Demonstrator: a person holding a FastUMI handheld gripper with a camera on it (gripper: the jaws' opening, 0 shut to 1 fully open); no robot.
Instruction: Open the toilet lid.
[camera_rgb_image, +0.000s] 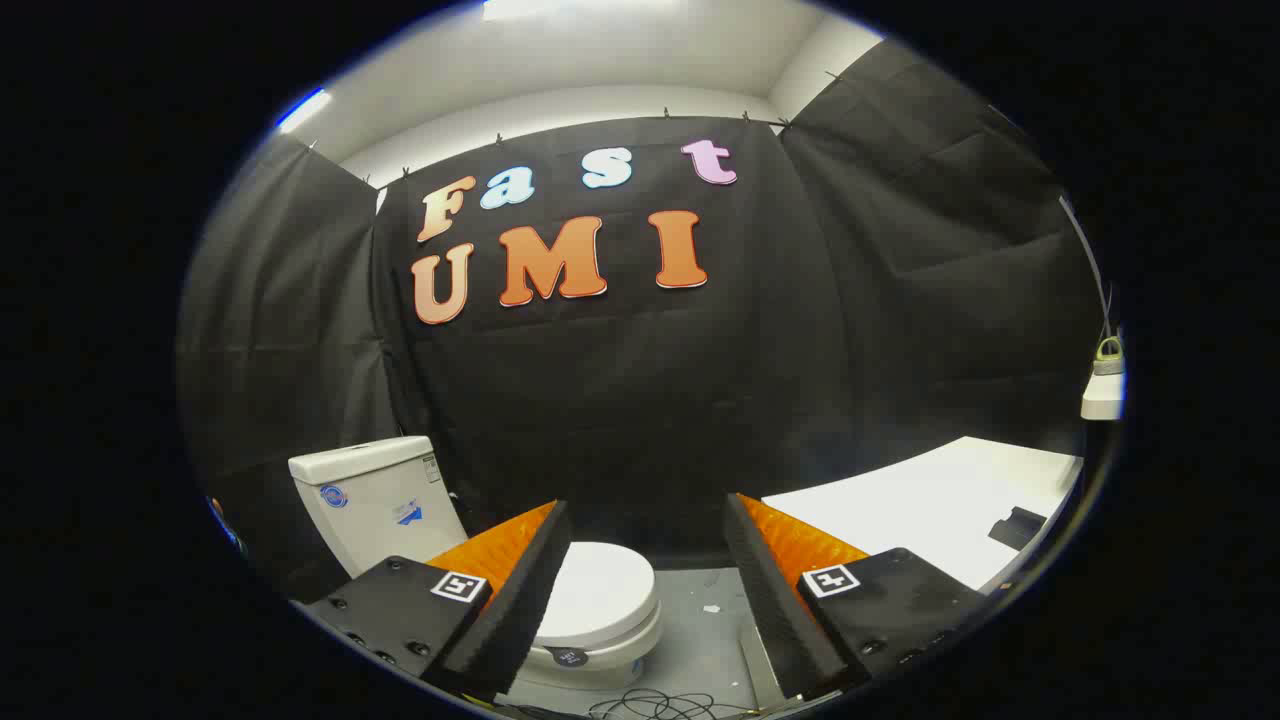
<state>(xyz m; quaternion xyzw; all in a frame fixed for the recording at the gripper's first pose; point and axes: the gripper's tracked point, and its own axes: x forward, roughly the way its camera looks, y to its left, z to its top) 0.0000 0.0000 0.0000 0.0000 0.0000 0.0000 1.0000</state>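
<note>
Gripper (645, 540) is spread wide, nothing between the fingers, both touching nothing. It hangs above the floor, looking fwd and a bit down.

Toilet sits ahead, at approx 11 o'clock from the gripper, partly behind the left finger (510, 590). Toilet lid (600, 590) is down flat on the seat, closed, round white top facing up. A small dark round tag or button sits on the bowl's front rim, too small to make out. Tank (372, 500) stands upright behind the lid, further toward 10 o'clock, w/ a round sticker and a second sticker on its front face; its back is near the black cloth wall (640, 400).

Grey floor (705, 630) shows thru the gap between the fingers, straight at 12 o'clock, w/ a small pale scrap on it. Thin black cable loops (655, 705) lie on the floor right under the gripper, at 6 o'clock.

White table (930, 510) at approx 2 o'clock, beyond the right finger (775, 590), w/ a small dark flat item (1015, 527) near its far right corner; can't tell what it is.
</note>
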